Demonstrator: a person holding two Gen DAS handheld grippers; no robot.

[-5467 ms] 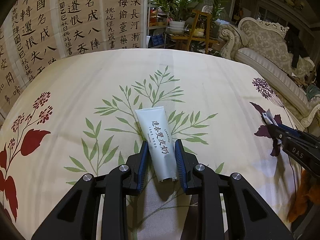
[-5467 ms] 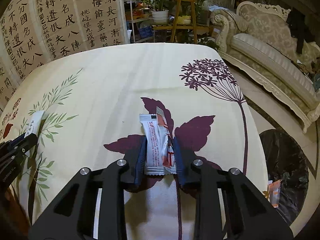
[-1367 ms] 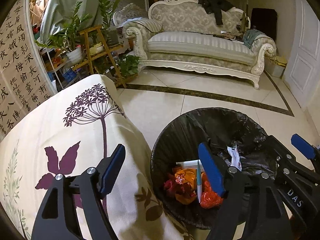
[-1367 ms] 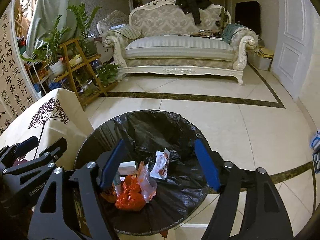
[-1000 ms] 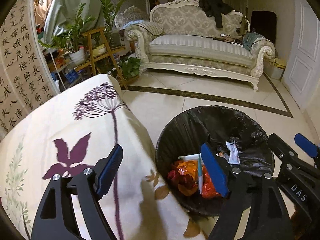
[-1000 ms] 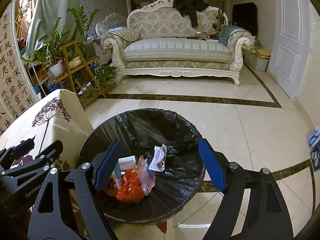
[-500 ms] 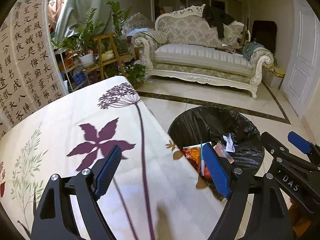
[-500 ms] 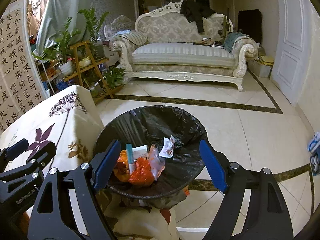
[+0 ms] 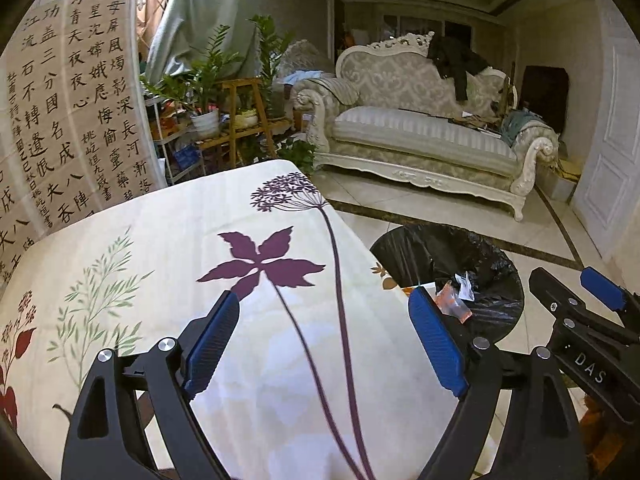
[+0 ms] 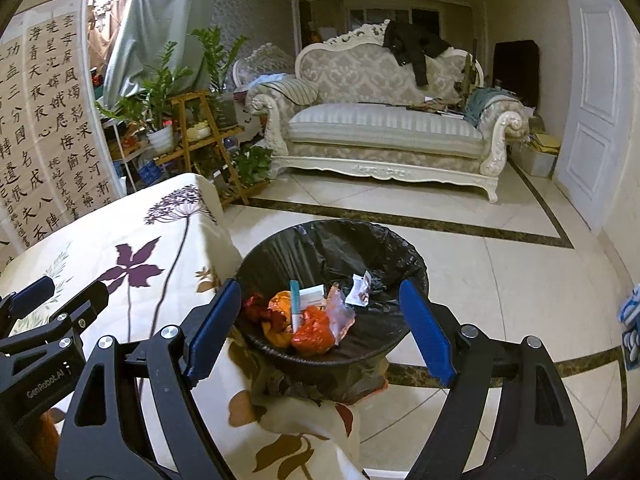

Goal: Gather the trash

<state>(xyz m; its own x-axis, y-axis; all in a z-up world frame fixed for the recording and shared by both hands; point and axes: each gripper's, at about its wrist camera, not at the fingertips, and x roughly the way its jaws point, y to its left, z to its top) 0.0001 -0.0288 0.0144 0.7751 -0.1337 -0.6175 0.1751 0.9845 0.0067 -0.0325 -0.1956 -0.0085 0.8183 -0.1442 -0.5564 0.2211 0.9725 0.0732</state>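
Note:
My left gripper (image 9: 323, 300) hangs over the floral tablecloth (image 9: 180, 220), its jaws opening with nothing between them. My right gripper (image 10: 320, 286) stands open and empty above the black-lined trash bin (image 10: 400, 248), which sits on the floor beside the table's corner. Inside the bin lie a white tube (image 10: 312, 294), a torn snack wrapper (image 10: 360, 290) and crumpled orange bags (image 10: 316, 330). In the left wrist view the bin (image 9: 460, 244) is at the right, with the right gripper (image 9: 568, 280) beside it. The left gripper (image 10: 66, 292) shows at the right wrist view's left edge.
A pale carved sofa (image 10: 384, 128) stands across the tiled floor (image 10: 500, 280). A wooden plant stand (image 10: 200, 128) with potted plants and a calligraphy screen (image 9: 60, 120) are behind the table. A white door (image 10: 592, 80) is at the right.
The tube and the snack wrapper, once held over the table, now lie in the bin. Over the last second both grippers rose and drew back from the bin, the left one over the tablecloth.

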